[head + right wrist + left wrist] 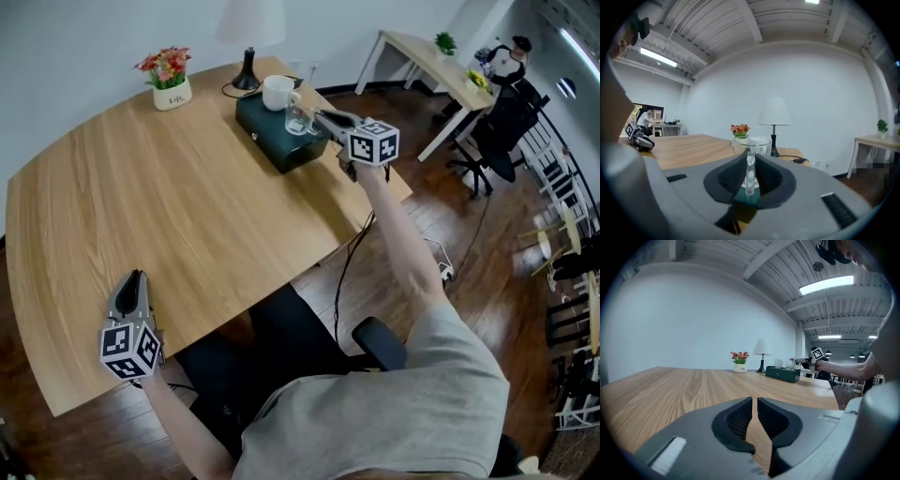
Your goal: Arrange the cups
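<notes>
A clear glass cup (298, 119) stands at the right end of a dark green box (270, 142) at the far side of the table; whether it rests on the lid or hangs just above it I cannot tell. My right gripper (315, 117) is shut on its handle; in the right gripper view the handle (750, 171) sits squeezed between the pads, with the cup's bowl (752, 144) just beyond. A white mug (277, 92) stands on the box behind the glass cup. My left gripper (132, 283) rests at the table's near left edge, its jaws (754, 404) shut and holding nothing.
A pot of red flowers (167, 80) and a lamp (247, 56) stand at the table's far edge, with a black cable by the lamp. The wooden table (187, 206) ends just right of the box. A desk (431, 61) and office chair stand beyond.
</notes>
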`<act>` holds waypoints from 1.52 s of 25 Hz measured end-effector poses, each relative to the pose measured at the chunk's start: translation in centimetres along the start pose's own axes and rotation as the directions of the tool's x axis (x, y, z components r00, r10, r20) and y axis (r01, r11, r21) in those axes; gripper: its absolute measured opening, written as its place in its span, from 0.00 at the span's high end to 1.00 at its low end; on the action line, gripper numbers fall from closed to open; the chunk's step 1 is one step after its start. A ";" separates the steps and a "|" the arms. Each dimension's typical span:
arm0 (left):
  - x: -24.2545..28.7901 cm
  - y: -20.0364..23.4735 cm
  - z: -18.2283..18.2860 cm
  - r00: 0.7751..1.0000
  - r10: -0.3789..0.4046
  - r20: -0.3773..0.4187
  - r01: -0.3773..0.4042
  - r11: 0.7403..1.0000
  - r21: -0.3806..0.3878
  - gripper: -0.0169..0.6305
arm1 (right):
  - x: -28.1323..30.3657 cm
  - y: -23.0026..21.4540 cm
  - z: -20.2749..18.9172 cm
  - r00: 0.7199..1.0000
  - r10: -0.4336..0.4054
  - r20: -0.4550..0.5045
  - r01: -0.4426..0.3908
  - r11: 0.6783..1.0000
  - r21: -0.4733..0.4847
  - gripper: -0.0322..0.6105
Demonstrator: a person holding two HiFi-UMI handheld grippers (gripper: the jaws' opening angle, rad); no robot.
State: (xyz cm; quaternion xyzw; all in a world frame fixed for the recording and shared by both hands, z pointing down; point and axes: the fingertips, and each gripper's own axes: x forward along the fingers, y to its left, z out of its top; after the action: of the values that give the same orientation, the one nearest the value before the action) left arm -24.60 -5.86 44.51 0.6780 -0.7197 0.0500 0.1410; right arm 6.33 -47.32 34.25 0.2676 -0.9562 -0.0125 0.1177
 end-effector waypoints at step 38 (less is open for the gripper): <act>3.8 -7.1 1.0 0.991 -0.135 -0.019 0.136 0.990 0.042 0.93 | -0.1 27.8 0.0 0.854 0.377 0.357 -0.376 0.924 -0.076 0.87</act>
State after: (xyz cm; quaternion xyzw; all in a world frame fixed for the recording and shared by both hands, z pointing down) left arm -17.81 -10.32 43.77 0.7278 -0.6695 0.0614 0.1353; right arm -7.76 -23.45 36.67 0.0683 -0.9949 -0.0403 -0.0616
